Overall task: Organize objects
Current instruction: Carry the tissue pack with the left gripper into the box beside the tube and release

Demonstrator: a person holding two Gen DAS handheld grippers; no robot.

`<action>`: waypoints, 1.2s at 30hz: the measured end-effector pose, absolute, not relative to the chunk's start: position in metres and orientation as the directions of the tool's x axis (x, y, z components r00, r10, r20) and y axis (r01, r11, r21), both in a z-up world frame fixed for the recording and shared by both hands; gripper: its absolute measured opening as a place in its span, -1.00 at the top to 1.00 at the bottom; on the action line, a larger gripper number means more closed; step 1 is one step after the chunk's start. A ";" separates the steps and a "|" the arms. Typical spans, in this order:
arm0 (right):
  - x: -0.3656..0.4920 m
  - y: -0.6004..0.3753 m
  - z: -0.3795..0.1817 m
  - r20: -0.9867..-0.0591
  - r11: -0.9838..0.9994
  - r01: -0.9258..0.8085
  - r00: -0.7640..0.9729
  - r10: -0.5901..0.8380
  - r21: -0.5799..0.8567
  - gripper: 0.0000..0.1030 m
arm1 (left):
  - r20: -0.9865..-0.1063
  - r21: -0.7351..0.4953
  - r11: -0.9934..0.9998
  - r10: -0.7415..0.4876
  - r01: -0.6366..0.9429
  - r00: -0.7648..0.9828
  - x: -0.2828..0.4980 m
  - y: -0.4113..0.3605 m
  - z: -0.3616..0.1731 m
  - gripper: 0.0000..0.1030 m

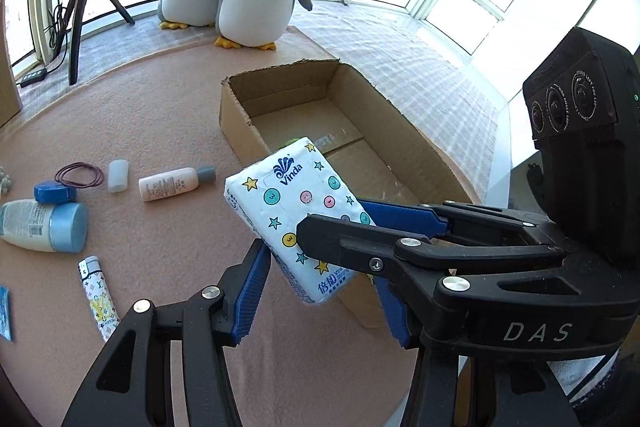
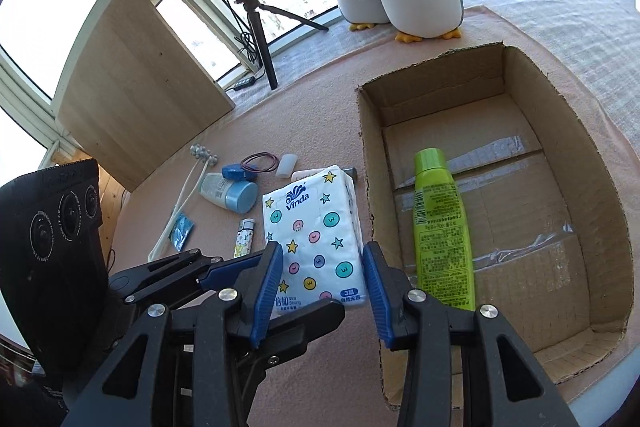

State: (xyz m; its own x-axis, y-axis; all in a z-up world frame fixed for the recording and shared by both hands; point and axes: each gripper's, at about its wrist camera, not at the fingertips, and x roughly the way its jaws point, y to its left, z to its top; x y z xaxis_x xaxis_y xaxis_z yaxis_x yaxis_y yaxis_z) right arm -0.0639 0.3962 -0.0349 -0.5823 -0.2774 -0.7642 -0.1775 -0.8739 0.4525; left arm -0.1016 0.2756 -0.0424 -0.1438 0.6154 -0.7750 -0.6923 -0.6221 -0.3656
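Tissue pack (image 1: 288, 211), left view: tilted, lifted above the box (image 1: 236, 131) near its edge.
Left claw (image 1: 320, 267): wide around the pack's lower corner; you cannot tell if it grips.
Right claw (image 2: 322, 251), right view: your pads press the pack's sides.
Risk: releasing one claw early may twist the pack, so it drops outside or onto the green bottle (image 2: 440, 227).
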 end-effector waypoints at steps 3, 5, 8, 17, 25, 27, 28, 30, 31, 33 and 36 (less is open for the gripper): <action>-0.064 0.415 -0.036 -0.770 -0.874 -0.203 -0.585 -0.253 0.441 0.26 | -0.773 -0.363 -0.611 0.619 -0.704 -0.138 -0.104 0.300 -0.045 -0.08; -0.064 0.428 -0.036 -0.772 -0.871 -0.221 -0.589 -0.240 0.440 0.26 | -0.772 -0.369 -0.605 0.623 -0.706 -0.130 -0.106 0.316 -0.046 -0.08; -0.060 0.445 -0.037 -0.773 -0.868 -0.242 -0.595 -0.221 0.434 0.26 | -0.766 -0.378 -0.592 0.632 -0.712 -0.118 -0.107 0.336 -0.049 -0.08; -0.058 0.476 -0.039 -0.791 -0.867 -0.286 -0.586 -0.178 0.407 0.26 | -0.758 -0.405 -0.557 0.648 -0.725 -0.074 -0.110 0.378 -0.058 -0.08; -0.056 0.487 -0.034 -0.792 -0.869 -0.307 -0.594 -0.143 0.388 0.20 | -0.762 -0.402 -0.546 0.644 -0.735 -0.062 -0.111 0.393 -0.061 -0.13; -0.056 0.487 -0.032 -0.788 -0.867 -0.309 -0.599 -0.141 0.390 0.17 | -0.765 -0.386 -0.544 0.640 -0.745 -0.071 -0.108 0.393 -0.060 -0.13; -0.056 0.488 -0.031 -0.789 -0.868 -0.310 -0.600 -0.137 0.387 0.17 | -0.767 -0.379 -0.543 0.638 -0.749 -0.074 -0.107 0.392 -0.059 -0.13; -0.055 0.486 -0.030 -0.789 -0.870 -0.315 -0.601 -0.127 0.380 0.16 | -0.768 -0.369 -0.548 0.635 -0.751 -0.086 -0.106 0.388 -0.056 -0.14; -0.055 0.486 -0.030 -0.788 -0.869 -0.315 -0.602 -0.128 0.382 0.15 | -0.766 -0.369 -0.550 0.636 -0.749 -0.090 -0.106 0.386 -0.054 -0.14; -0.054 0.484 -0.029 -0.786 -0.866 -0.317 -0.605 -0.129 0.386 0.14 | -0.762 -0.374 -0.558 0.640 -0.741 -0.097 -0.107 0.379 -0.052 -0.14; -0.053 0.480 -0.026 -0.783 -0.866 -0.316 -0.608 -0.130 0.389 0.13 | -0.756 -0.384 -0.571 0.646 -0.725 -0.108 -0.109 0.365 -0.048 -0.14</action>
State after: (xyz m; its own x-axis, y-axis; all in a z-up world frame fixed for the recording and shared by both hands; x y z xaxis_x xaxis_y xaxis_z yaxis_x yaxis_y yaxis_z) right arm -0.0529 0.4804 -0.0265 -0.6084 -0.1296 -0.7830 -0.3158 -0.8656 0.3887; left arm -0.1090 0.3654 -0.0480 -0.1076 0.6456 -0.7560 -0.7254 -0.5710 -0.3844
